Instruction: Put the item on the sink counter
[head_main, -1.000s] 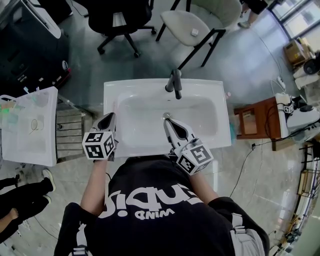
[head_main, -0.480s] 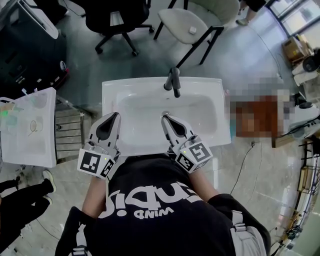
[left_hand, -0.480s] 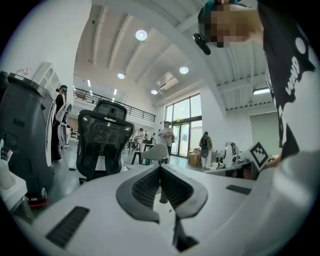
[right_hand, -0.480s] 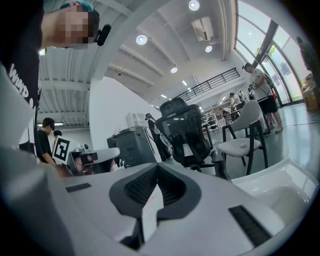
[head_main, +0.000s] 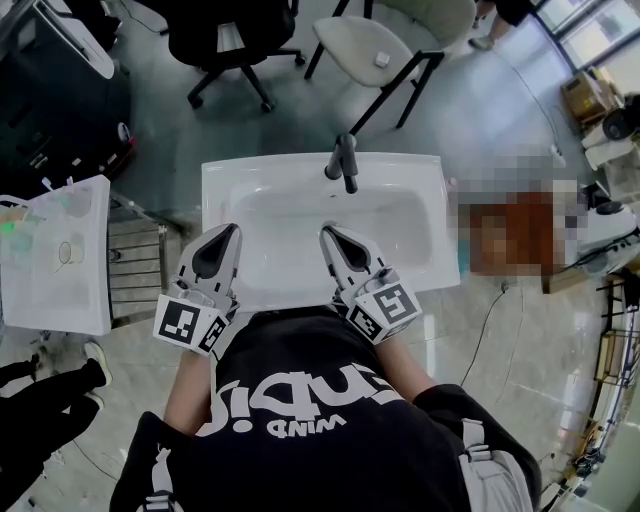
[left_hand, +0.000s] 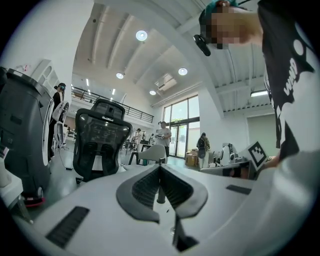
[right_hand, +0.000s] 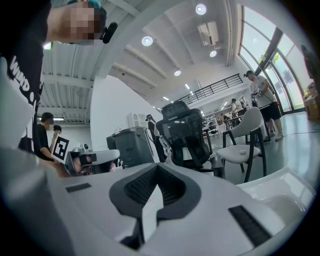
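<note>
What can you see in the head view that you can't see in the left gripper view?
Only the head view shows the whole sink from above and the white table beside it. Only the left gripper view shows ceiling lights and people standing by tall windows. Both show the black chair, the person's black shirt and the left gripper, jaws together with nothing held.

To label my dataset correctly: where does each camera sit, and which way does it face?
Head view: on the person's head, facing steeply down at the white ceramic sink; shows the black T-shirt, left gripper, right gripper.
Left gripper view: on that gripper, facing the black mesh office chair; own jaws together.
Right gripper view: likewise, same chair; jaws together.
Shared: that chair appears in all three.
</note>
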